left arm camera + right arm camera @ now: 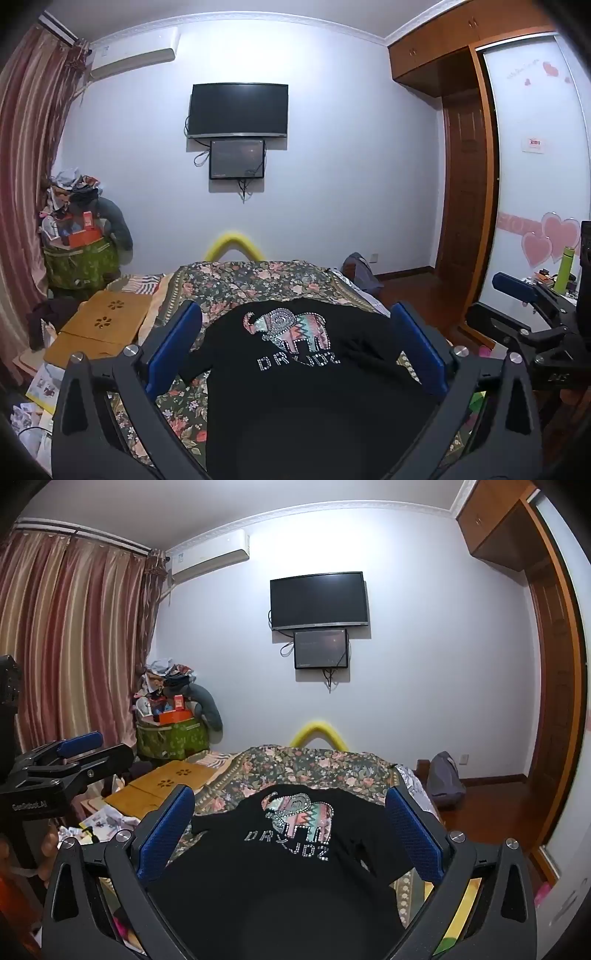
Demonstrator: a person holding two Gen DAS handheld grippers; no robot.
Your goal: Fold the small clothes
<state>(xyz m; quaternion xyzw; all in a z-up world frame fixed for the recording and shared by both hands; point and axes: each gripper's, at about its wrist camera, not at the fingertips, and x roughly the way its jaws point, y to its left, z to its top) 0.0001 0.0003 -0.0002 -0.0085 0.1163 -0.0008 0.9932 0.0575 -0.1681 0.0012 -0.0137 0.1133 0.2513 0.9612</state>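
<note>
A small black T-shirt (303, 391) with a rhinestone elephant print lies spread flat on the floral bedspread (258, 284); it also shows in the right wrist view (280, 871). My left gripper (295, 347) is open above the shirt, its blue pads (173, 347) wide apart and holding nothing. My right gripper (291, 827) is open too, with blue pads (413, 834) either side of the shirt, empty. The right gripper appears at the right edge of the left wrist view (532, 314). The left gripper appears at the left edge of the right wrist view (62, 764).
A folding wooden lap table (103, 325) lies at the bed's left. A green bag piled with clutter (79, 251) stands by the curtain. A yellow foam tube (232, 247) rises behind the bed. A grey bag (443, 775) sits on the wooden floor at right.
</note>
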